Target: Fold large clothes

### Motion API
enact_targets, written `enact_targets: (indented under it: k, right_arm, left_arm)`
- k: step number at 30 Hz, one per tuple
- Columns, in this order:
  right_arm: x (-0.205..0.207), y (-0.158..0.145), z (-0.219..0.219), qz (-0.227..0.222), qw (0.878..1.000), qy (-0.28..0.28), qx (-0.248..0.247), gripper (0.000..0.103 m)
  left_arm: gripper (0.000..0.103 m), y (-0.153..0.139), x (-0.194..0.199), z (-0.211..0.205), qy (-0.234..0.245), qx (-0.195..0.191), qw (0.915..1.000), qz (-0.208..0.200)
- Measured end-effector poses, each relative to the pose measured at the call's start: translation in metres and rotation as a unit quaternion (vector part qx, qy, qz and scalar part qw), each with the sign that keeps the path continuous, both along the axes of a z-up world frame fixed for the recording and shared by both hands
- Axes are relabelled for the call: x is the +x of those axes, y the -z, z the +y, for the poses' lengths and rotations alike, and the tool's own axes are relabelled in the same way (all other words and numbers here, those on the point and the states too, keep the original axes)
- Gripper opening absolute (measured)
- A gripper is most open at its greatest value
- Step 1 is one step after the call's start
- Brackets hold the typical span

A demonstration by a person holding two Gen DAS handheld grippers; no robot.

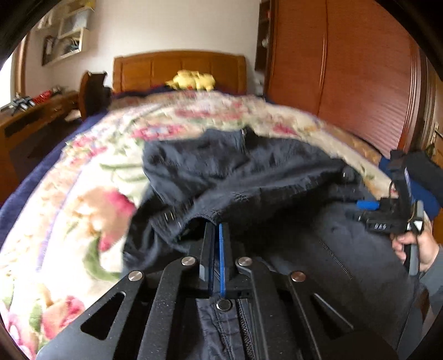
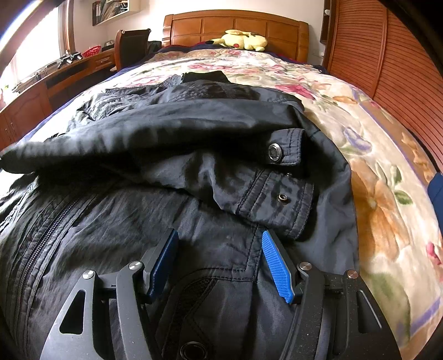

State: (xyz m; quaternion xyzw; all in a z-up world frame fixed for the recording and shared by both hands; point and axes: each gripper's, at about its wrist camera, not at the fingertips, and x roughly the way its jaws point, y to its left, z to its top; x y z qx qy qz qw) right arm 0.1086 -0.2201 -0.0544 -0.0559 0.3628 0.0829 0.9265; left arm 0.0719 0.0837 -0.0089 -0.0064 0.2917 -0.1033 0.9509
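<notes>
A large dark navy jacket (image 2: 193,133) lies on a floral bedspread (image 2: 360,138), a sleeve folded across its body, its snap cuff (image 2: 282,152) at the right. My left gripper (image 1: 217,225) is shut on a fold of the jacket (image 1: 249,171) and holds it slightly raised. My right gripper (image 2: 218,241) is open just above the jacket's lower body, with nothing between its blue pads (image 2: 277,268). The right gripper also shows in the left wrist view (image 1: 387,213), at the jacket's right edge, held by a hand.
A wooden headboard (image 2: 235,25) with a yellow plush toy (image 2: 243,38) stands at the far end. A wooden wardrobe (image 1: 346,69) runs along the right. A desk (image 2: 55,80) and chair (image 2: 133,44) stand at the left.
</notes>
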Motion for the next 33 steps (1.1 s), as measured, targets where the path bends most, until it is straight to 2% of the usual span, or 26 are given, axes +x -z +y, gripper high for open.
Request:
enact_targets:
  k: [4,10,12,14,16,18,22,23,24,26,28,33]
  right_arm:
    - [0.0,0.001,0.0,0.002,1.0,0.0,0.001,0.065]
    - [0.0,-0.007,-0.004,0.008,1.0,0.005,-0.001,0.065]
    - [-0.009,-0.014,-0.008,0.004,1.0,0.001,0.012,0.065]
    - [-0.023,-0.022,-0.015,-0.002,0.999,-0.004,0.033,0.065]
    - [-0.039,-0.028,-0.02,-0.009,1.0,-0.007,0.029,0.065]
    - [-0.055,-0.032,-0.024,-0.018,1.0,-0.01,0.02,0.065]
    - [-0.093,-0.038,-0.034,-0.038,0.999,-0.013,0.014,0.065]
    - [-0.101,-0.038,-0.036,-0.042,0.999,-0.013,0.013,0.065]
    - [-0.109,-0.037,-0.039,-0.045,0.999,-0.012,0.014,0.065]
    - [-0.12,-0.035,-0.042,-0.047,0.999,-0.01,0.018,0.065]
    - [-0.131,-0.031,-0.042,-0.046,0.999,-0.008,0.016,0.065]
    - [-0.153,-0.026,-0.047,-0.042,0.999,-0.002,0.008,0.065]
  left_arm:
    - [0.003,-0.006,-0.011,0.008,-0.002,0.002,1.0,-0.007]
    - [0.003,0.006,-0.019,0.005,-0.005,0.006,0.9999,0.007]
    - [0.003,0.006,-0.027,0.003,-0.017,0.019,0.9997,0.007]
    - [0.003,0.005,-0.033,0.003,-0.014,0.013,0.9997,0.012]
    - [0.004,0.004,-0.039,0.005,-0.018,0.011,0.9997,0.013]
    - [0.01,0.003,-0.047,0.005,-0.024,0.016,0.9995,0.012]
    - [0.032,0.0,-0.068,0.009,-0.031,0.014,0.9994,0.0]
    - [0.044,-0.001,-0.074,0.011,-0.028,0.007,0.9996,-0.003]
    - [0.049,-0.002,-0.076,0.012,-0.026,0.003,0.9996,-0.004]
    - [0.083,-0.004,-0.086,0.013,-0.02,-0.004,0.9998,-0.004]
    - [0.084,-0.007,-0.095,0.016,-0.015,-0.009,0.9998,-0.012]
    - [0.084,-0.006,-0.113,0.025,-0.024,0.008,0.9996,-0.014]
